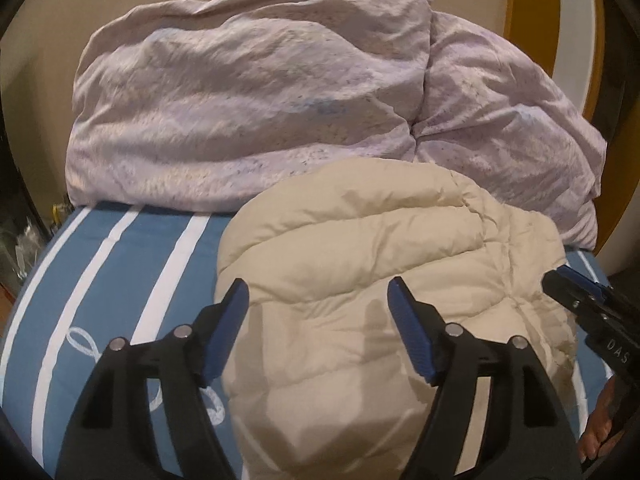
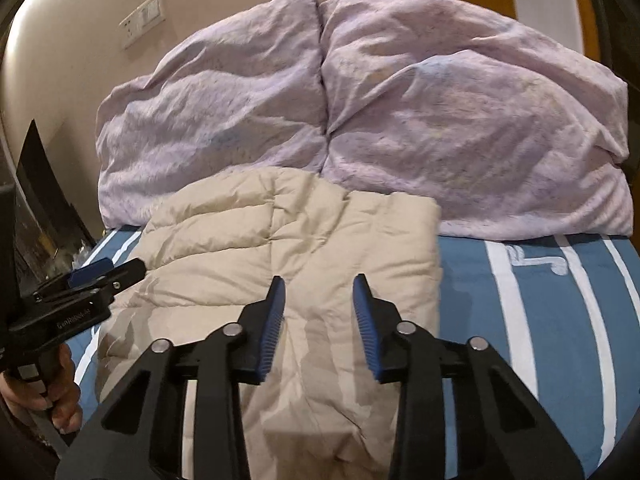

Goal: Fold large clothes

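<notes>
A cream quilted puffer jacket (image 1: pixel 360 264) lies folded in a compact block on the blue striped bed; it also shows in the right wrist view (image 2: pixel 296 248). My left gripper (image 1: pixel 318 294) is open and empty, hovering just above the jacket's left part. My right gripper (image 2: pixel 319 292) is open and empty above the jacket's right half. The right gripper also shows at the right edge of the left wrist view (image 1: pixel 568 284), beside the jacket's right edge. The left gripper shows at the left of the right wrist view (image 2: pixel 104 272).
A crumpled lilac duvet (image 1: pixel 260 96) is heaped along the back of the bed against the wall, touching the jacket's far edge; it fills the back in the right wrist view (image 2: pixel 400 120). Blue and white striped bedsheet (image 2: pixel 540 320) lies on either side. Dark furniture (image 2: pixel 36 200) stands left.
</notes>
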Demonstrator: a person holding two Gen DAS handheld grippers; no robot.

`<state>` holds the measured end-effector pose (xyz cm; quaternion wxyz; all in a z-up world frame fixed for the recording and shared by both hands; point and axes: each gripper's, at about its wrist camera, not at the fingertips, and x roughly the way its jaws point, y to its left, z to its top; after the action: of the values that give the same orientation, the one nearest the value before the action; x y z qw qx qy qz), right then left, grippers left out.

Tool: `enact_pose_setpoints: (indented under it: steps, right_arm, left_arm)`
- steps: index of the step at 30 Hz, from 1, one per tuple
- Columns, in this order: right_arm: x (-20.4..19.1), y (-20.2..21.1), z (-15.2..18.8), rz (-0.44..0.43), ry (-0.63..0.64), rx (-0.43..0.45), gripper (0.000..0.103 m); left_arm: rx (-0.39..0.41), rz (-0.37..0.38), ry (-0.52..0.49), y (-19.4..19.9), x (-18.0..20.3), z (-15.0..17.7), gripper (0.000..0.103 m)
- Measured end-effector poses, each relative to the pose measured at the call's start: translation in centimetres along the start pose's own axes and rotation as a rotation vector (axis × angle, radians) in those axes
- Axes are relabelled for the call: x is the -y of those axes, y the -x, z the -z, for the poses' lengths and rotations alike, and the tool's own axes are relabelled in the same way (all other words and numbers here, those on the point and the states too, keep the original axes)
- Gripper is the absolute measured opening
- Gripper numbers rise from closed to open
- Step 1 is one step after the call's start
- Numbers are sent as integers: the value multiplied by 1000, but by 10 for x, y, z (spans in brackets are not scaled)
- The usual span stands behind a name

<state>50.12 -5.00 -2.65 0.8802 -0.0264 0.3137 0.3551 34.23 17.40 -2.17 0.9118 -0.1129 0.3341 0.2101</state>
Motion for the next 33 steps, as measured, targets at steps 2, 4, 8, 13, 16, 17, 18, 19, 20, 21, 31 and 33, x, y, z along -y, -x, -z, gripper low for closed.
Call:
enact_pose_setpoints:
  steps: [2,4,8,13,16,17,18,19,20,21,31,33]
  right_arm:
    - [-4,-9,1,31,23,-7,36]
    - [-5,-24,6,68,51,-41,36]
    - [-3,-42,17,94,63,-85,36]
    - [4,-56,17,84,20,-124,36]
    - [5,-62,18,83,8,-133,37]
    - [5,-64,19,85,8,-135,37]
    - [5,-66,19,89,8,-137,37]
    - [5,-67,19,91,9,-137,37]
    - [4,-68,19,95,10,-137,37]
    - [4,-68,20,98,11,-137,37]
    - [6,-74,19,100,-1,-130,37]
    - [6,-75,19,98,-5,-127,37]
  left_arm:
    - [-5,-29,-18,-9,4,1,80]
    - [-23,-57,-43,-22,7,5,82]
    - [-37,-58,-58,-41,5,13,90]
    - [-74,-29,-54,-56,1,12,94]
    - [-87,-18,-48,-64,-1,13,97]
    - [-89,-16,-46,-66,-2,13,97]
    - [-91,-15,-45,-67,-1,14,98]
    - [-94,-15,-44,-70,-1,14,98]
    - [-96,-15,-43,-72,-1,14,98]
    - [-96,-15,-43,-73,-1,15,98]
    - [-89,-44,-53,-84,4,19,100]
    - [-89,-46,-52,-85,4,19,100]
